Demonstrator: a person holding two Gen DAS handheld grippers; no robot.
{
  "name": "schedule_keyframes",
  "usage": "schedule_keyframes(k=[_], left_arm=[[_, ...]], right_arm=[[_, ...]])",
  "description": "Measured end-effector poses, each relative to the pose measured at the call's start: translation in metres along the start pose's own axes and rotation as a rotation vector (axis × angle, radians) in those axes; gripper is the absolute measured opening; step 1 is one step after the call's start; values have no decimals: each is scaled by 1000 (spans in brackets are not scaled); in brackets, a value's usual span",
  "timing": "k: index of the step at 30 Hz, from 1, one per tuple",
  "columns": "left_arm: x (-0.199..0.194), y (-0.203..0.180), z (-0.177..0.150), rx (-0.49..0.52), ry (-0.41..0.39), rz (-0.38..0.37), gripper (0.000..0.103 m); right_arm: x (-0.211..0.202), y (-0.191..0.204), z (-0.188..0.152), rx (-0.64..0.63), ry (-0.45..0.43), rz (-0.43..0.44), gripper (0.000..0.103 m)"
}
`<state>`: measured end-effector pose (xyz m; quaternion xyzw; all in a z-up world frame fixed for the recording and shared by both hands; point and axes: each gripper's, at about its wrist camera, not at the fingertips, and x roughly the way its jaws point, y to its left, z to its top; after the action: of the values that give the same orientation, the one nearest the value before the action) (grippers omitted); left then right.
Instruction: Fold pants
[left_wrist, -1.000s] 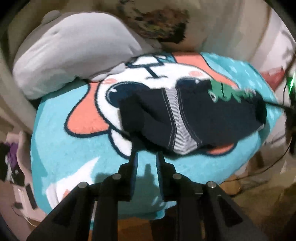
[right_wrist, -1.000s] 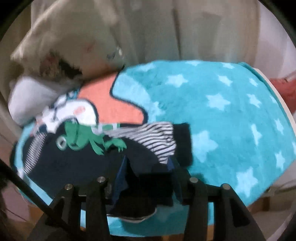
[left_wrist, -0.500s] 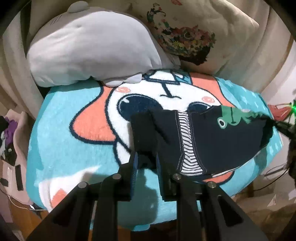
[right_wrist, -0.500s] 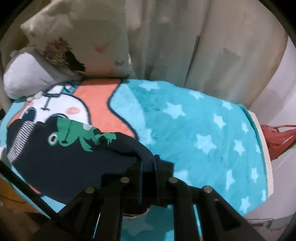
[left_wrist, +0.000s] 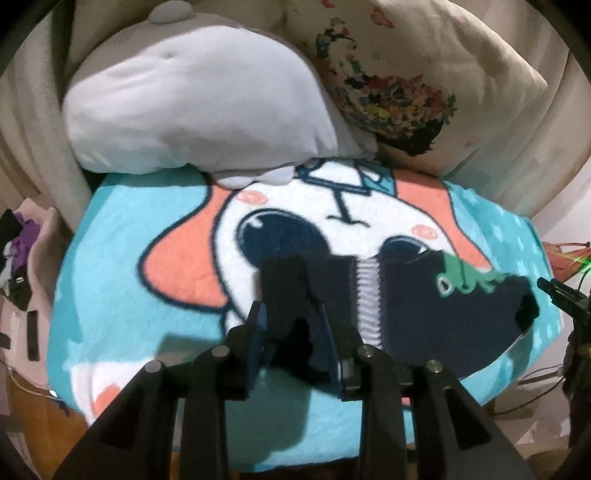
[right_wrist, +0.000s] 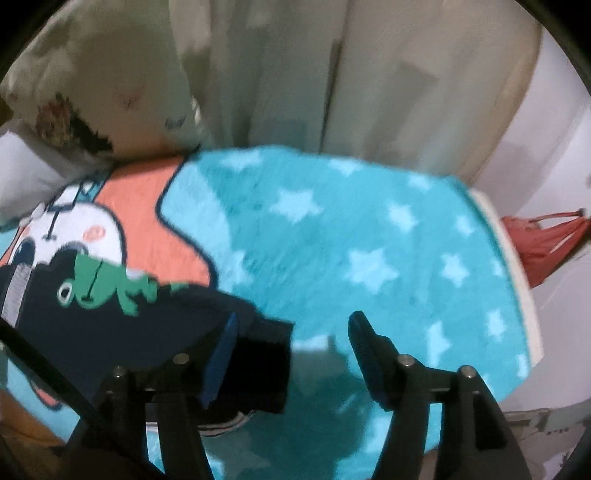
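Note:
Dark navy pants (left_wrist: 424, 310) with a green frog print and a striped waistband lie folded on a turquoise cartoon blanket (left_wrist: 122, 295). My left gripper (left_wrist: 291, 332) is open, its jaws apart around the pants' left end, which sits loosely between them. In the right wrist view the pants (right_wrist: 92, 317) lie at the left. My right gripper (right_wrist: 291, 332) is wide open, and the pants' dark right end rests against its left finger (right_wrist: 221, 350).
A grey plush pillow (left_wrist: 192, 107) and a floral cushion (left_wrist: 417, 77) lie at the back of the blanket. Pale curtains (right_wrist: 332, 74) hang behind. A red bag (right_wrist: 543, 247) hangs beyond the blanket's right edge. Clutter (left_wrist: 14, 258) lies at the left.
Both grippers have opened and released the pants' ends that they were holding half a second ago. The pants have settled on the blanket.

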<state>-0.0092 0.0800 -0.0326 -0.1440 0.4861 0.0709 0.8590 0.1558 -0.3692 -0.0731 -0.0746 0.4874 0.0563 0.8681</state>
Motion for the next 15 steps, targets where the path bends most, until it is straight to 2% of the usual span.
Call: schedule_keyframes(k=[4,6,8,11,12,13,15], left_arm=[[12,-21,8,72,-6,-18,31],[23,-27,10,99,9,-17,37],[40,-29,9,103,47,-26,37],[67,-24,3,99,106,-9,37],[72,-23,0,109,109,0,37],[75,-24,-1,126,103,6,39],[77,-30,-3,177,95,9,50]], right_arm=[[-18,14,9,-1,-79,-128,74],[-23,21,9,-13,-95,-122,74],[-28,33,7,-23,-104,-37,74],[-23,60,0,14,-36,198,73],[-17,74,-3,25,4,272,69],[-11,84,-5,29,27,303,67],[1,108,-10,28,65,358,67]])
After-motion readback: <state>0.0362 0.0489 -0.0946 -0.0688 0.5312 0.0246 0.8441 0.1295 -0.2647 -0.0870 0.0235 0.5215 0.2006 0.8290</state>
